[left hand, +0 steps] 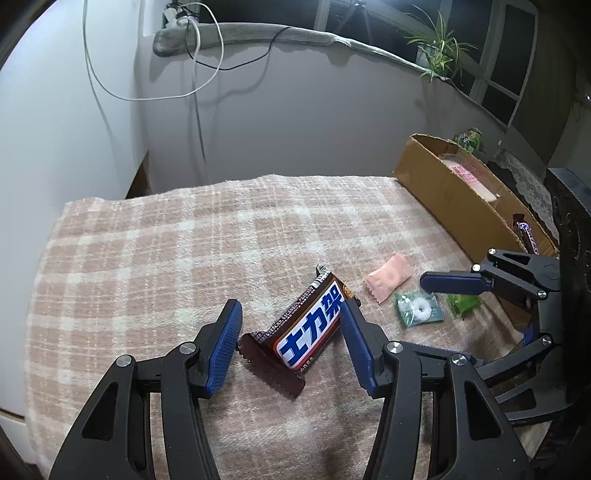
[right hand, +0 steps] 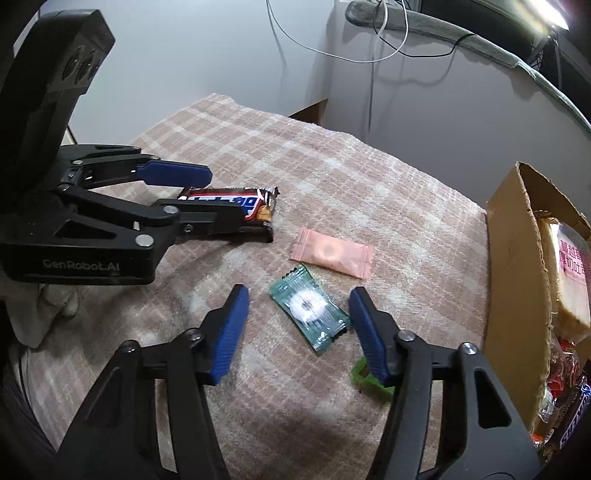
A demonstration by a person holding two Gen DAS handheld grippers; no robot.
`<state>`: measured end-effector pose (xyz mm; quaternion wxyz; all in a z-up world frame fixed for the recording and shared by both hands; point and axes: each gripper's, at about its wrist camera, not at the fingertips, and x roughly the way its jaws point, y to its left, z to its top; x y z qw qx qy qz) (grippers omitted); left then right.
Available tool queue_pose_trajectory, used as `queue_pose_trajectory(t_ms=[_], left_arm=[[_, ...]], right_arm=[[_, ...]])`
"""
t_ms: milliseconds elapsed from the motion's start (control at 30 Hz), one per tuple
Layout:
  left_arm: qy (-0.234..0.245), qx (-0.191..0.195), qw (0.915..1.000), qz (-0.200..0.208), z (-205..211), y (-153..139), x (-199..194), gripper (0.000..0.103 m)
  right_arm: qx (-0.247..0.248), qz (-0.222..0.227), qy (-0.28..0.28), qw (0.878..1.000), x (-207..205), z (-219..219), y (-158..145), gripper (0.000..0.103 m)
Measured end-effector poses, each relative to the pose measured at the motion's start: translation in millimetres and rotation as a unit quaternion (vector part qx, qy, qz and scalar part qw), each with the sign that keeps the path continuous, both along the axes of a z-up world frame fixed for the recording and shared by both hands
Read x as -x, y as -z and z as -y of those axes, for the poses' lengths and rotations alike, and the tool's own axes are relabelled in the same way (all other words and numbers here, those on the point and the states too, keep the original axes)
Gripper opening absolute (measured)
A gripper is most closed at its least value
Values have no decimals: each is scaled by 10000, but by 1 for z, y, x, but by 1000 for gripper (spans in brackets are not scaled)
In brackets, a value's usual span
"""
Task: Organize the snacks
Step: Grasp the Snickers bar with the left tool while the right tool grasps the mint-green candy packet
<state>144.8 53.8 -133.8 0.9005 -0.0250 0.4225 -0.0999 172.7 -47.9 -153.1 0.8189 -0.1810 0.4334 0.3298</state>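
While a pink-and-cream checked blanket [left hand: 155, 258] covers the counter from edge to edge, pale walls close in behind it, with white and black cables [left hand: 207, 74] hanging down from a grey stone sill [left hand: 258, 33] where a green plant [left hand: 439, 48] stands before dark windows. We see our left gripper [left hand: 291, 332] set low over a brown chocolate bar [left hand: 306, 332]; its jaws stand partly apart on either side of the wrapper, the right pad seems to touch the bar's edge and the left pad stands just clear of it. Our right gripper [right hand: 299, 325] straddles a green sweet [right hand: 310, 314] with a white ring inside, its jaws about half apart and not pressing on it. A pink packet [right hand: 332, 256] lies just beyond the green sweet, apart from it. A bright green wrapper [right hand: 369, 380] is mostly hidden under the right jaw, so we cannot make out what it is. At the right a cardboard box [right hand: 513, 266] holds more snacks, cut off by the picture's edge; its labels are only partly readable. Something pale and crumpled [right hand: 48, 302] lies at the left, beneath the left gripper's body, too unclear to name.
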Motion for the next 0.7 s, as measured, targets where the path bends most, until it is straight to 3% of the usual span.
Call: queue_pose_trajectory(t_ms=[100,233,300,400,700], left_arm=[[46,26,10000,-16,0,1,0,54],[151,7,9999,-42,3,3,3,35],[175,-83,9998,-51,6,4,3,33],[194,-167,9997,-38,9,5,3,28],[15,-108,9999,38,5,1,5,27]], right_arm=[[34,12,-62,10000,5,0,-2,49],[69,41,-146,9999,10,-3,-3,38],[82,55,-172,9998,12,-4,-3,26],[86,78,-153,9998,14,-4,-4,26],[-56,119,-15,9999,18,5,-12,26]])
